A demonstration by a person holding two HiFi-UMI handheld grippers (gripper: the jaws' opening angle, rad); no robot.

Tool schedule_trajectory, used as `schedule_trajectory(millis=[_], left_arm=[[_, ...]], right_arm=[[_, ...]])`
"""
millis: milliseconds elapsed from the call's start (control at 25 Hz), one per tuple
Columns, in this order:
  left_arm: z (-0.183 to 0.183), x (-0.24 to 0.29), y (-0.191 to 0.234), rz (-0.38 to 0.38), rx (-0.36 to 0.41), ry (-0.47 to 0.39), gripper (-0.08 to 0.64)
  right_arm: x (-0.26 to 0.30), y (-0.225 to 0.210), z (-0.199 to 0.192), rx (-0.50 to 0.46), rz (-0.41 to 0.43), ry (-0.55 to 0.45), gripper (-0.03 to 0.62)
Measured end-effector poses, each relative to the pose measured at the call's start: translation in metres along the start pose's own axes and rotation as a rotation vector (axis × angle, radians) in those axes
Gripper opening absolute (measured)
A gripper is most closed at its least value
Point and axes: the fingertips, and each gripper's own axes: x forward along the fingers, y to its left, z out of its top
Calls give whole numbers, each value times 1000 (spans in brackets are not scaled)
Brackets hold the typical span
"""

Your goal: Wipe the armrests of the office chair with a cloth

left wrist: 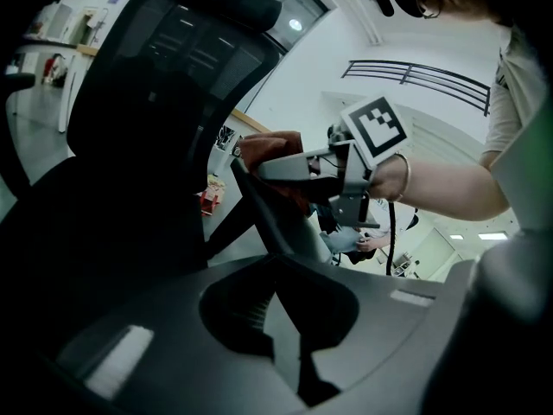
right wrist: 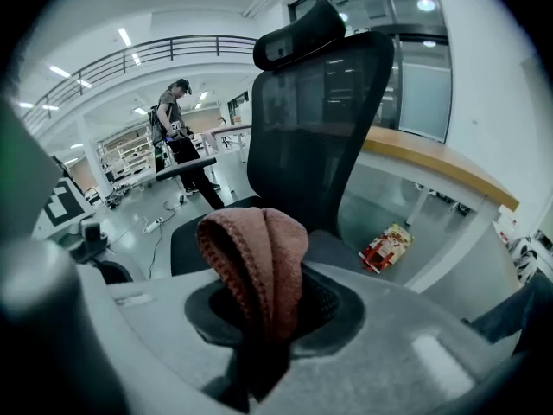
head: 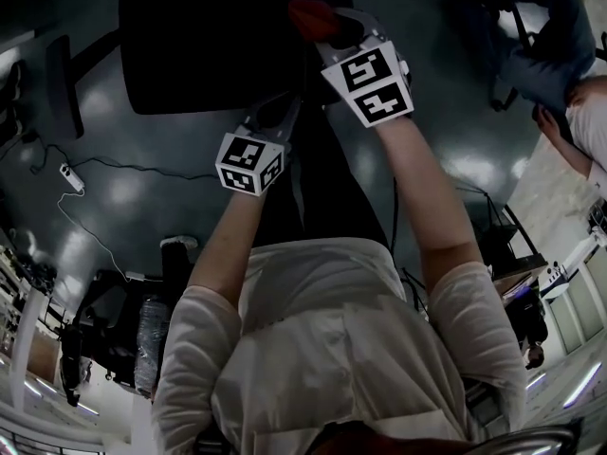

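Observation:
A black mesh office chair stands in front of me, its seat at the top of the head view. My right gripper is shut on a folded reddish-brown cloth. In the left gripper view the cloth rests at the top of the chair's right armrest, held by the right gripper. The far armrest shows beyond the seat, and it is the dark bar at the left of the head view. My left gripper hovers nearer me, beside the seat's front edge, jaws together with nothing in them.
A snack bag lies on the grey floor by a long wooden desk. A power strip and cable trail at the left. A seated person is at the right, another person stands far off, and a second chair stands lower left.

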Motion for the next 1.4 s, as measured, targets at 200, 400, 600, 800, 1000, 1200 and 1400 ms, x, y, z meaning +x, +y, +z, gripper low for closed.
schedule_trajectory(millis=[200,400,600,800,1000,1200,1400], left_arm=[[0,0,0,-12,16,1,5],[1,0,0,-43,42,-3,5],[-2,-2,0,-41,102,-4,5],[-5,-2,2,-46,104,15,6],[-6,-5,2,-45,85,29,6],[-7,-5,0,-34,63,44,6],[-7,-5,-1,-21,45,53,5]], right_arm=[[-19,34,-24,29,-19,-7,71],[-33,58,-38,69,-16,-8,69],[-50,85,-58,134,-23,-21,64],[-63,108,-73,223,-6,-14,64],[-82,110,-103,399,48,48,64],[-91,23,-102,513,-117,-29,64],[-62,-61,-61,512,-149,-121,64]])
